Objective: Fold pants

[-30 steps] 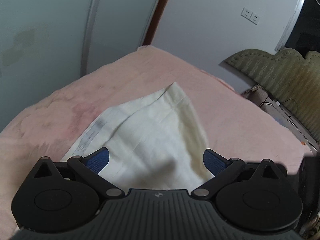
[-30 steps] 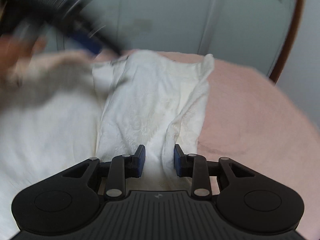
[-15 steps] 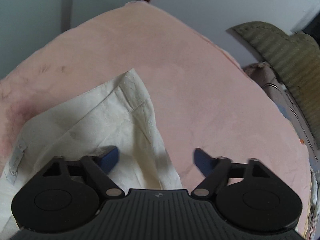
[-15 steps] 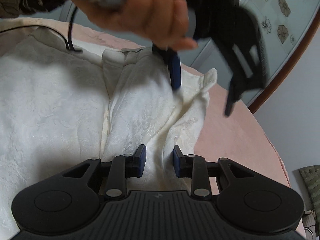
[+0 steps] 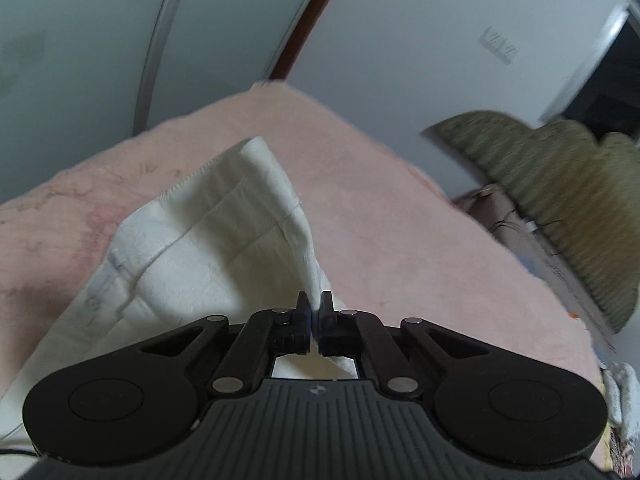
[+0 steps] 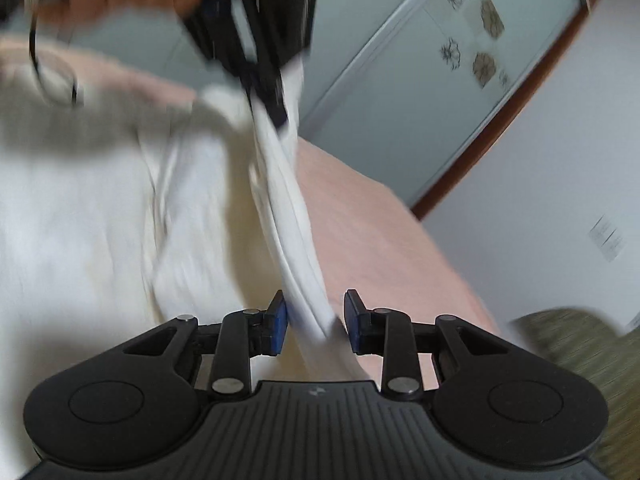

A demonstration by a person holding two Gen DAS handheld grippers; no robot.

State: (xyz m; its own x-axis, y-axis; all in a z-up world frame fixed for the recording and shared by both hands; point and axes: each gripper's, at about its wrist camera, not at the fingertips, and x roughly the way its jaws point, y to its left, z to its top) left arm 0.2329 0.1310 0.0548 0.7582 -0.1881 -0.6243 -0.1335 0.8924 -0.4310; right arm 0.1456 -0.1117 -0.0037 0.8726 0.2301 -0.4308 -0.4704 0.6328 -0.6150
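Cream white pants [image 5: 192, 264] lie on a pink bed [image 5: 400, 216]. My left gripper [image 5: 315, 312] is shut on the right edge of the pants and lifts it into a ridge. In the right wrist view the pants [image 6: 100, 220] spread to the left, and a stretched fold [image 6: 294, 240] runs from my right gripper [image 6: 315, 322] up to the left gripper [image 6: 256, 36], held by a hand at the top. My right gripper's jaws stand partly apart with the fold between them, not clamped.
Sliding wardrobe doors [image 5: 100, 40] stand behind the bed. A green padded headboard [image 5: 560, 184] and clutter lie to the right. The pink bed continues to the right of the pants [image 6: 380, 240].
My left gripper has closed on the pants edge and raised it. My right gripper's jaws have opened wider around the fold. The view has swung and blurred.
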